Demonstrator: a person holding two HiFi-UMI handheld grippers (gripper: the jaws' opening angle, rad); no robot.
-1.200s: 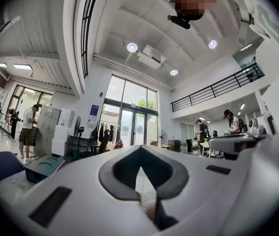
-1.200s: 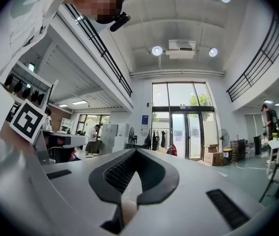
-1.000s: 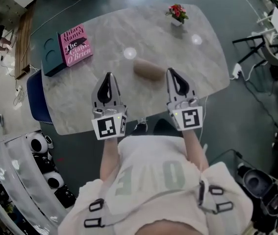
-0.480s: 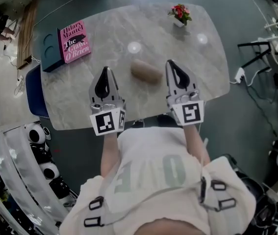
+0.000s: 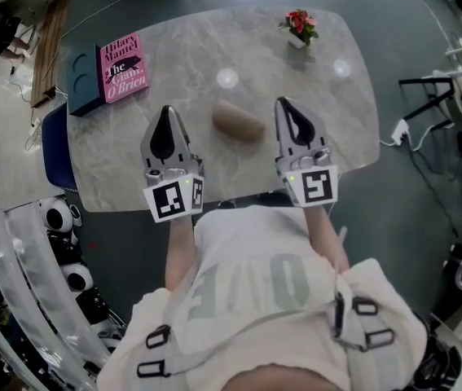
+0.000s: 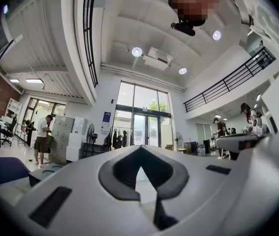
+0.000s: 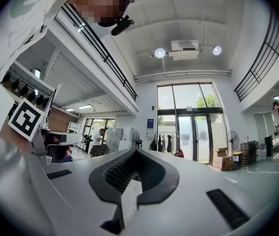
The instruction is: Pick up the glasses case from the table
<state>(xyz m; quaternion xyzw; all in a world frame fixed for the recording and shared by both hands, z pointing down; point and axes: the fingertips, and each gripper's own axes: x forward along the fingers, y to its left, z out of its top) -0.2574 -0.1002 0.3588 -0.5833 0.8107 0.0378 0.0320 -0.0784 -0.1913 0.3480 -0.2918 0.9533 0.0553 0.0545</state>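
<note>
The brown oval glasses case [image 5: 237,121] lies on the marble table [image 5: 206,47], near its front middle. My left gripper [image 5: 165,114] hovers to the left of the case, shut and holding nothing. My right gripper [image 5: 284,106] hovers to the right of it, also shut and holding nothing. Both stand apart from the case, which lies between them. In the left gripper view the left gripper [image 6: 140,150] points slightly upward at the room, and so does the right gripper [image 7: 135,152] in the right gripper view. Neither of those views shows the case or the table.
A pink book [image 5: 122,68] lies on a dark blue box [image 5: 82,92] at the table's far left. A small pot of red flowers [image 5: 299,24] stands at the far right. A blue chair [image 5: 54,149] sits by the table's left edge. Cables cross the floor on the right.
Both grippers have moved forward over the table and now flank the case instead of standing short of it. The case has not moved, and both grippers stay shut.
</note>
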